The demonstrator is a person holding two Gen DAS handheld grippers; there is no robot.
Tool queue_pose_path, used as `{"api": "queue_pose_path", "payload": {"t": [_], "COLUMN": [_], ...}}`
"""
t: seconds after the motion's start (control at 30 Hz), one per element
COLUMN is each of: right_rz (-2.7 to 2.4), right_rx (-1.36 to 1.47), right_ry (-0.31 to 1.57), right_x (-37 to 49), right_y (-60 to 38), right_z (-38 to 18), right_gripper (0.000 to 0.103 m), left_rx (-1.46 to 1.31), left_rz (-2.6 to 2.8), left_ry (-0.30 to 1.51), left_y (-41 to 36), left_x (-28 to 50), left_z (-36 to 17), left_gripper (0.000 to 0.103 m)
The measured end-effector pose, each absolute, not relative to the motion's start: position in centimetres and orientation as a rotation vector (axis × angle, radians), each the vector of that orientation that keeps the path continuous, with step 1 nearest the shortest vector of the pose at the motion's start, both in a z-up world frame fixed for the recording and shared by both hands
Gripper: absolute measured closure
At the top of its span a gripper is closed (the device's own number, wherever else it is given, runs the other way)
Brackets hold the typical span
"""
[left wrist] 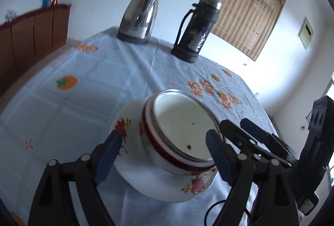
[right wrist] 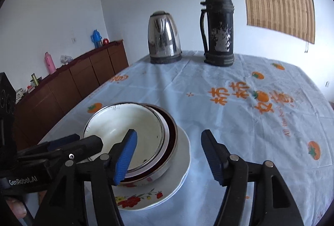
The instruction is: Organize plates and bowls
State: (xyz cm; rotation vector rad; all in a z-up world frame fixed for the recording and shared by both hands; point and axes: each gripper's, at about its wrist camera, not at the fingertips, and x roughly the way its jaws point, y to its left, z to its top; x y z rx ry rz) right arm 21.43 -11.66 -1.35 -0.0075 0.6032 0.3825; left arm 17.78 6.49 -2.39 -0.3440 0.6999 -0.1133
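Observation:
A white enamel bowl (left wrist: 179, 121) with a metal rim sits tilted in a red-banded bowl (left wrist: 154, 142), which rests on a white floral plate (left wrist: 146, 175) on the table. My left gripper (left wrist: 162, 155) is open, its blue pads either side of the stack. In the right wrist view the same white bowl (right wrist: 125, 123), red-rimmed bowl (right wrist: 170, 134) and floral plate (right wrist: 167, 182) stand at lower left. My right gripper (right wrist: 169, 155) is open and empty, its left pad (right wrist: 126, 155) over the bowls' near edge. The left gripper (right wrist: 66, 144) reaches in over the bowl's left rim.
A steel kettle (right wrist: 163, 38) and a worn black thermos (right wrist: 219, 27) stand at the table's far edge. The table wears a pale blue cloth (right wrist: 240, 121) with orange prints. A brown sideboard (right wrist: 73, 79) runs along the left wall.

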Motion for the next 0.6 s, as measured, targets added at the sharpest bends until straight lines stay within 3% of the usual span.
{"api": "queue_pose_path", "payload": {"t": [0.6], "right_rz": [0.337], "right_rx": [-0.080], "right_ry": [0.410], "right_x": [17.8], "right_y": [-13.9], "right_z": [-0.4], "right_gripper": [0.033], "left_rx": [-0.217], "left_rz": [-0.113], "left_ry": [0.568], "left_y": [3.0], "left_x": [16.6], "left_z": [0.1], "left_gripper": [0.015]}}
